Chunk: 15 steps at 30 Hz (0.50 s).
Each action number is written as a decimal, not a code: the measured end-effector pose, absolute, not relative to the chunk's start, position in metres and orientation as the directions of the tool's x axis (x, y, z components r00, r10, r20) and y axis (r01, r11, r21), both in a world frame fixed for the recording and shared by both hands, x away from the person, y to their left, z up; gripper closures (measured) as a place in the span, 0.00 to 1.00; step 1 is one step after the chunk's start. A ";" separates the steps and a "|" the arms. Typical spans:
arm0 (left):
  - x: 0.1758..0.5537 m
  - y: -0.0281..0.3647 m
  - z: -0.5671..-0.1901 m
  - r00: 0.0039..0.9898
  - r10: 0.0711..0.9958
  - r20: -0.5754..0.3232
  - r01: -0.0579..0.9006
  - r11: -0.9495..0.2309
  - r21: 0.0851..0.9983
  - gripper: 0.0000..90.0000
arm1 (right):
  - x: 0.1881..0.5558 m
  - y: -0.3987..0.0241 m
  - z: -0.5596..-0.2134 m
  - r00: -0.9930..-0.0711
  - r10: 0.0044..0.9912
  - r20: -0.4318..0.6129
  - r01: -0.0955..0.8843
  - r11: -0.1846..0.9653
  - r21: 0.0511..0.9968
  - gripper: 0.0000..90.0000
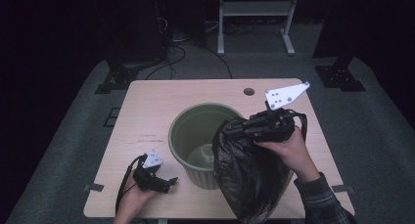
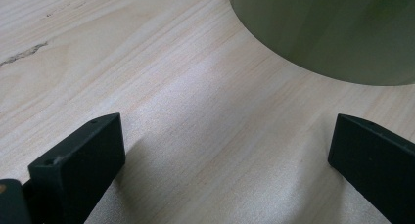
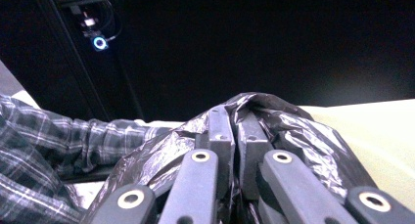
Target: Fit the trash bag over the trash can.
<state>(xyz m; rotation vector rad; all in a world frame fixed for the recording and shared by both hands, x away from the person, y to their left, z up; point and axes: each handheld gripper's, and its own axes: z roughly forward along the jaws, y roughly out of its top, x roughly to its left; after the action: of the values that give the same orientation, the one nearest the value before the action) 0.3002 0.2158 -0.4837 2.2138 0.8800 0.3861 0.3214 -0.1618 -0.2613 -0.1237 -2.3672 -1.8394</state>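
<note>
The right hand-held gripper (image 1: pixel 234 128) has its jaws pressed together on a fold of the black bin bag (image 1: pixel 249 170), pinching the plastic at the bag's top and holding it up beside the green waste bin (image 1: pixel 195 136) that stands mid-surface. The bag hangs crumpled against the bin's right side, toward the near edge of the surface (image 1: pixel 147 111), its mouth not yet opened over the rim, so lining the bin looks barely begun (the bag is lifted, nothing more). The left hand-held gripper (image 1: pixel 169 182) rests near the near-left corner, jaws spread with nothing between them, just beside the bin's wall. Nothing else crowds the surface; the bin's rim itself is what the bag must clear.
</note>
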 end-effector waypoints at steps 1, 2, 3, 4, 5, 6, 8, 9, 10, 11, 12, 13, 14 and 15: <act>0.300 0.216 -0.484 0.723 0.691 0.013 0.478 -0.514 0.713 0.00 | 0.322 -0.159 -0.260 -0.986 -0.027 0.162 0.151 0.246 0.957 0.97; 0.300 0.216 -0.484 0.723 0.691 0.013 0.478 -0.514 0.713 0.00 | 0.324 -0.156 -0.259 -0.986 -0.035 0.165 0.152 0.245 0.958 0.97; 0.300 0.216 -0.484 0.723 0.690 0.014 0.478 -0.514 0.712 0.00 | 0.325 -0.151 -0.257 -0.985 -0.043 0.169 0.154 0.240 0.958 0.97; 0.300 0.216 -0.484 0.723 0.691 0.013 0.478 -0.514 0.712 0.00 | 0.327 -0.148 -0.256 -0.985 -0.049 0.168 0.152 0.238 0.959 0.97; 0.300 0.216 -0.484 0.723 0.691 0.013 0.478 -0.514 0.712 0.00 | 0.328 -0.144 -0.255 -0.984 -0.054 0.169 0.152 0.237 0.959 0.97; 0.300 0.216 -0.484 0.723 0.691 0.013 0.478 -0.514 0.712 0.00 | 0.329 -0.142 -0.254 -0.984 -0.057 0.171 0.153 0.236 0.960 0.97; 0.300 0.216 -0.484 0.723 0.691 0.013 0.478 -0.514 0.712 0.00 | 0.332 -0.135 -0.253 -0.983 -0.069 0.173 0.152 0.233 0.961 0.97; 0.300 0.216 -0.484 0.723 0.691 0.013 0.478 -0.514 0.713 0.00 | 0.333 -0.131 -0.252 -0.982 -0.074 0.174 0.153 0.232 0.961 0.97; 0.300 0.216 -0.484 0.722 0.692 0.012 0.478 -0.511 0.714 0.00 | 0.335 -0.128 -0.252 -0.981 -0.080 0.175 0.153 0.229 0.961 0.97; 0.300 0.216 -0.484 0.722 0.692 0.013 0.478 -0.512 0.714 0.00 | 0.337 -0.124 -0.251 -0.980 -0.086 0.177 0.154 0.226 0.962 0.97; 0.300 0.216 -0.484 0.722 0.692 0.012 0.478 -0.512 0.714 0.00 | 0.338 -0.120 -0.251 -0.979 -0.092 0.182 0.158 0.226 0.961 0.97; 0.300 0.216 -0.484 0.721 0.693 0.013 0.478 -0.511 0.714 0.00 | 0.340 -0.115 -0.250 -0.978 -0.098 0.186 0.159 0.229 0.960 0.97; 0.300 0.215 -0.484 0.721 0.693 0.012 0.479 -0.510 0.714 0.00 | 0.341 -0.111 -0.250 -0.977 -0.102 0.186 0.159 0.232 0.960 0.97; 0.300 0.216 -0.484 0.721 0.692 0.012 0.479 -0.511 0.714 0.00 | 0.342 -0.108 -0.250 -0.976 -0.104 0.190 0.161 0.232 0.959 0.97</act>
<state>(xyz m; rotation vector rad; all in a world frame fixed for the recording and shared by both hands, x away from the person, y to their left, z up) 0.3001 0.2155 -0.4839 2.2102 0.8828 0.3861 0.3417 -0.1078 -0.2497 -0.0539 -2.2888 -1.8229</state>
